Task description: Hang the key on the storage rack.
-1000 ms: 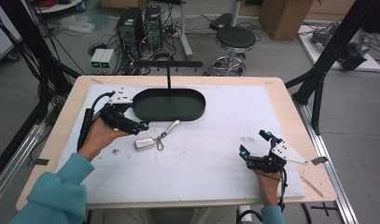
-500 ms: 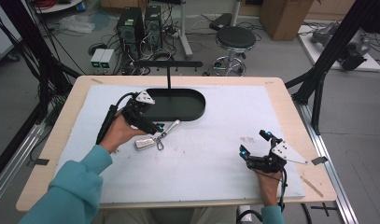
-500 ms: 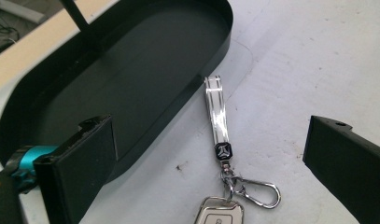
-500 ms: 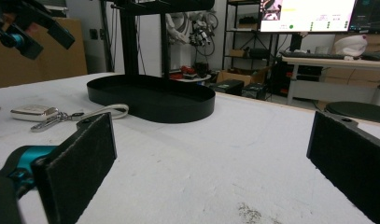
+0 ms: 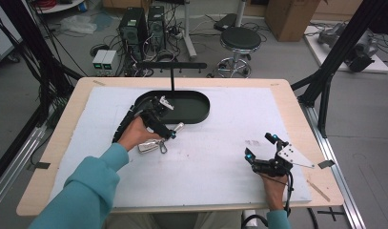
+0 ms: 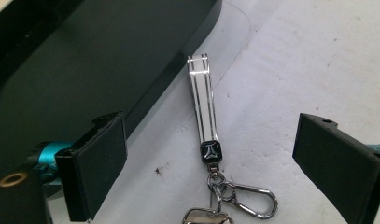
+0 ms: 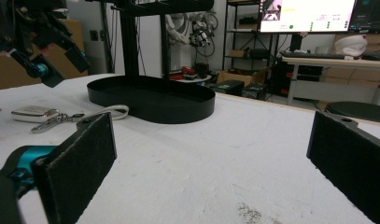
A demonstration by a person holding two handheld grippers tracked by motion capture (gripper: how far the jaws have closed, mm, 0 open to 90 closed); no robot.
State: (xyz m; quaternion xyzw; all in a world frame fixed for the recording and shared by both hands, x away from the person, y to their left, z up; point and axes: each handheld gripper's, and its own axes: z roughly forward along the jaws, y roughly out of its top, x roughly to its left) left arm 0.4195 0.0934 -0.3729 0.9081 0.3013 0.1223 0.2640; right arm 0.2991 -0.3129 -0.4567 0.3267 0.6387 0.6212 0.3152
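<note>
Key fob strap (image 6: 201,95): long axis toward black tray (image 6: 85,60), clip end nearest jaws.
Left gripper (image 6: 211,154): wide open, empty, hovering above.
Right gripper (image 5: 260,150): released, empty.

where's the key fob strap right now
In the left gripper view the strap lies flat on the white mat between the open left claw, its tip beside the black tray.
</note>
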